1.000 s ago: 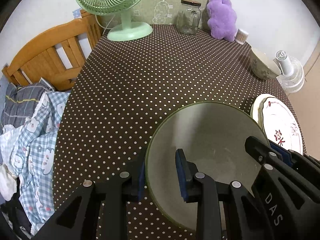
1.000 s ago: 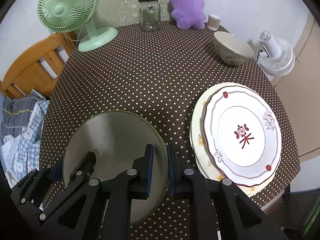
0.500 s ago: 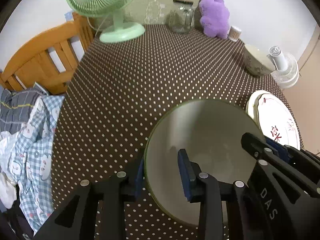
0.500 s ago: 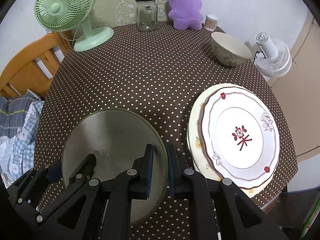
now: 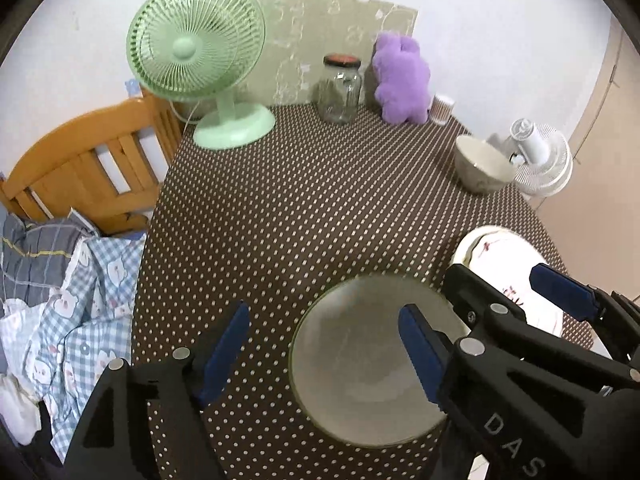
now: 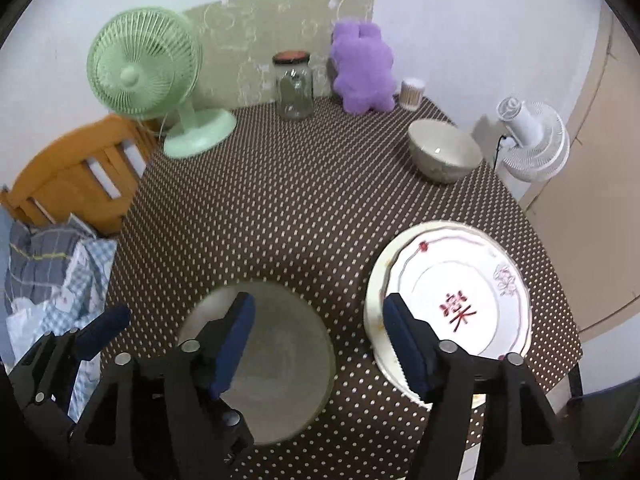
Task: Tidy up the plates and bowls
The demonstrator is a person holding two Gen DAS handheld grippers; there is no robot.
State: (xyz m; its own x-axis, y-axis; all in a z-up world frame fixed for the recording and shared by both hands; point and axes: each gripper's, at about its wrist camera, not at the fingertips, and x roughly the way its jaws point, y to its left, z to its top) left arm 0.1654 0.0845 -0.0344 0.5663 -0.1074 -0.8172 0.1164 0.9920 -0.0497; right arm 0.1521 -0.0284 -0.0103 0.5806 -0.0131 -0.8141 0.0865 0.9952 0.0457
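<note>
- My left tool (image 5: 324, 344) has its jaws spread wide; they have just been opening, and nothing is pinched. One blue pad hangs over the dotted cloth, the other over the near-left part of the grey-green plate (image 5: 370, 364).
- That grey-green plate lies flat on the tabletop (image 5: 304, 200), directly below and between my two tools. It is round, matt and shallow, with a thin greenish rim, so it has no long axis and either tool could take an edge.
- My right tool (image 6: 318, 338) is spread too, its jaws also just opened, gripping nothing. Its left pad hovers above the grey-green plate's right side, and its right pad sits over the near-left rim of the plate stack (image 6: 448, 300).
- The plate stack sits just beside the grey-green plate, to its right, near the tabletop's edge. It is glossy white china with a red mark in the centre, a fine red line and small flowers on the scalloped top plate, and a wider cream plate beneath.
- I judge the next move turns on this: the stack lies to the right, so the right tool is nearer it.
- The bowl (image 6: 444, 150) stands upright far right, well apart from the plates. It is deep, rounded, glazed and speckled grey outside.
- The cloth is brown with white dots.
</note>
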